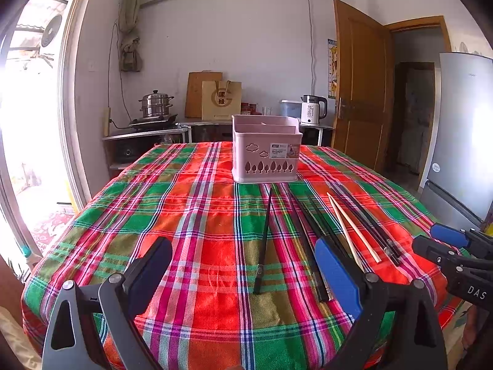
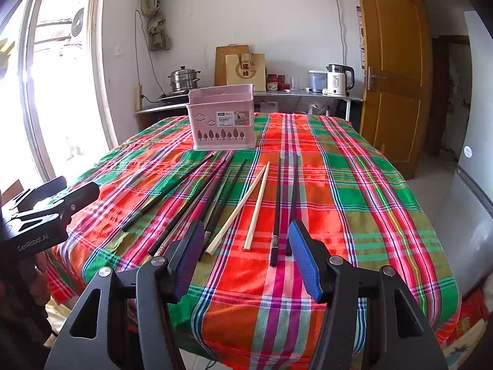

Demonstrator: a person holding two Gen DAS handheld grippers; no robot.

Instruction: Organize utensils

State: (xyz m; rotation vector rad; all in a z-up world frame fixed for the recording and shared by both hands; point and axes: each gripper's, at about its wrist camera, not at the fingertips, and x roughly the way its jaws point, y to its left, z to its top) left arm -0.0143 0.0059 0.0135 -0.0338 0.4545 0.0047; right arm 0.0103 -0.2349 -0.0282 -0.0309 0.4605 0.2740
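Observation:
A pink utensil basket (image 1: 265, 151) (image 2: 222, 122) stands upright on the plaid tablecloth, far side of the table. Several black chopsticks (image 1: 311, 237) (image 2: 215, 191) and a pair of pale wooden chopsticks (image 1: 351, 228) (image 2: 246, 206) lie loose on the cloth in front of it. One black chopstick (image 1: 265, 240) lies apart to the left. My left gripper (image 1: 246, 274) hovers open near the table's front edge, nothing between its fingers. My right gripper (image 2: 246, 256) is open too, just short of the chopsticks' near ends, holding nothing. Each gripper shows at the edge of the other's view.
The table (image 1: 185, 215) drops off at the front and both sides. Behind it a counter holds a steamer pot (image 1: 155, 104), a paper bag (image 1: 221, 100) and a white kettle (image 1: 311, 110). A fridge (image 1: 462, 135) and an open wooden door (image 1: 360, 86) stand at the right.

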